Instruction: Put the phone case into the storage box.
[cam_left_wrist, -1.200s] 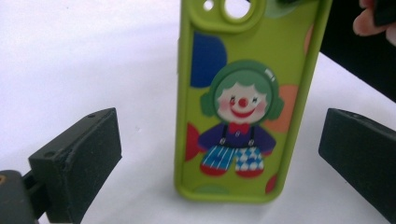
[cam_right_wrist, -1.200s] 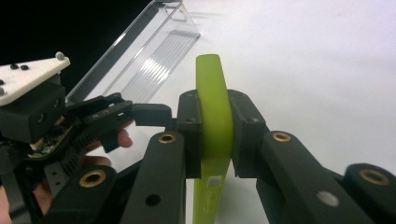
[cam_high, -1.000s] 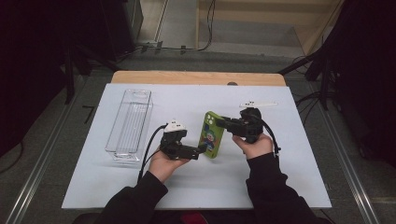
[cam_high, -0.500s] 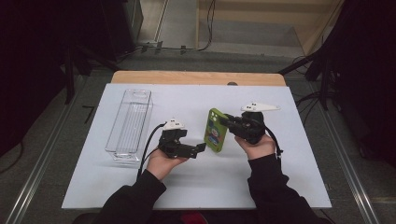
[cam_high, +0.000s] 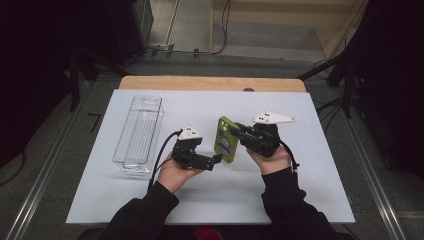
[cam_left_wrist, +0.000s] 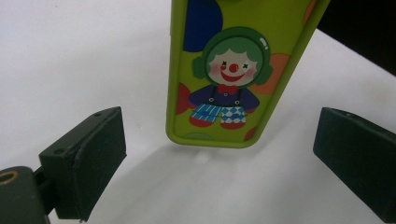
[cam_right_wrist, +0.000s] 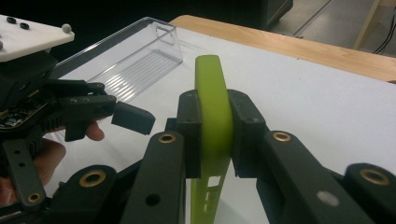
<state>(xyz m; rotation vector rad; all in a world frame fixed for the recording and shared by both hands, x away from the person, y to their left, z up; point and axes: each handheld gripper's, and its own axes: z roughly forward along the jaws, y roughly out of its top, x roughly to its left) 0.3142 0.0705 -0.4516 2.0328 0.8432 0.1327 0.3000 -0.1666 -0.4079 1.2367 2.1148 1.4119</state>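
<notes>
Hand-held gripper on the right is clamped on the thin edges of the green phone case, which is held upright just above the bench. The left hand-held gripper is kept apart, empty, near the case's lower end. The clear plastic tray is empty, so placing is judged not yet done.
</notes>
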